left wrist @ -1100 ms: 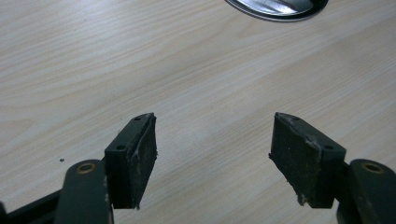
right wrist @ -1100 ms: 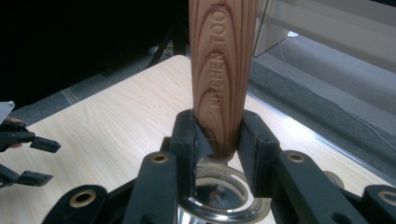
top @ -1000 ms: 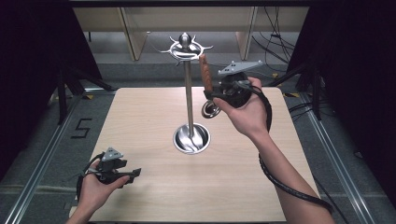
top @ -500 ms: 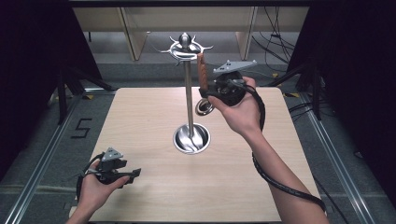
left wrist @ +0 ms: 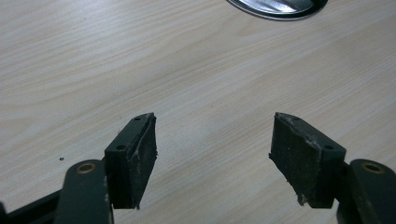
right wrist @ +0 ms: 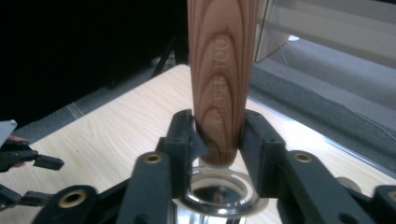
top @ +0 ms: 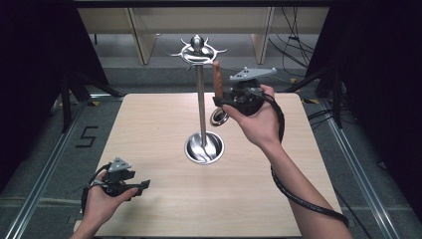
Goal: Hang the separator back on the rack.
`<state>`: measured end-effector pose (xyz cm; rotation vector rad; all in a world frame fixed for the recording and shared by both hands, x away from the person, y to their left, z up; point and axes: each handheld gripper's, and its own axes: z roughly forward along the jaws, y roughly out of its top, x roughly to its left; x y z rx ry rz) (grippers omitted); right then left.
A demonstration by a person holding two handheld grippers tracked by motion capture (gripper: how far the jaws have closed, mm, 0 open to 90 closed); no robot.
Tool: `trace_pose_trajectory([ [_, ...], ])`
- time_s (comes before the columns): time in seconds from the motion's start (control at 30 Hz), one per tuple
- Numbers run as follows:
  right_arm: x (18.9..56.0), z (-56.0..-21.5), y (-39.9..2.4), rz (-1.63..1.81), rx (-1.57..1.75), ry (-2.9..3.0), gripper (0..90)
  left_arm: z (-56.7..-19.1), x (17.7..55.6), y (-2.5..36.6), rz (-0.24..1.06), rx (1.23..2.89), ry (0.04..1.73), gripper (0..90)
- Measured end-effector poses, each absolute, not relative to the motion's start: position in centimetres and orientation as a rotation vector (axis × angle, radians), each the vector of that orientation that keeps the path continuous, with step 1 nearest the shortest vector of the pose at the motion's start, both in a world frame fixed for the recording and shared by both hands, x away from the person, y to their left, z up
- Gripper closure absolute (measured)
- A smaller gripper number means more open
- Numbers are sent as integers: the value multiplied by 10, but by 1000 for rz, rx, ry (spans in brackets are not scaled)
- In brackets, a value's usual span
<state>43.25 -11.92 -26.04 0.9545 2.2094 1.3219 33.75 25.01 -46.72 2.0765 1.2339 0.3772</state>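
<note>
A: Starting nearest the person, what is the left hand doing?

B: It holds the left tongs [top: 142, 185] low over the near left corner of the pale wooden counter [top: 149, 124]. In the left gripper view the two black pads [left wrist: 140, 154] stand well apart with only bare wood grain between them, and the rim of the shiny round metal base [left wrist: 275, 7] shows at the top edge.

A: And farther in?

B: That round base [top: 204, 148] sits near the middle of the counter. From it rises the tall, thin steel stand [top: 201, 99], upright, topped by a ring of curved hooks [top: 198, 50].

A: Where is the utensil?

B: Just to the right of the pole, lifted off the counter. The right tongs [top: 219, 103] have the utensil with the reddish-brown wooden handle [top: 217, 79] between them. The handle stands upright, its top near the hooks but below them; I cannot tell whether it touches one. The polished metal end [top: 219, 117] hangs below the tongs.

A: Are the right tongs clamped on it?

B: In the right gripper view the pads sit on either side of the handle's lower end [right wrist: 219, 93], right where the wood meets the metal ring [right wrist: 219, 191]. The jaws have just been opening, yet the pads still look to be against the wood on both sides.

A: Beyond that?

B: Grey floor and pale shelf legs [top: 142, 35] behind the counter.
</note>
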Motion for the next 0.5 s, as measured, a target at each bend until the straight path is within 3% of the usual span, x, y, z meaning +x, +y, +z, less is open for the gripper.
trace_pose_trajectory([
  [0.3, 416, -253, -141, 1325, 903, 2178, 526, -468, 338, 250, 376, 2074, 1235, 309],
  [0.5, 402, -263, -166, 1290, 925, 2167, 510, -468, 338, 251, 375, 2096, 1233, 309],
])
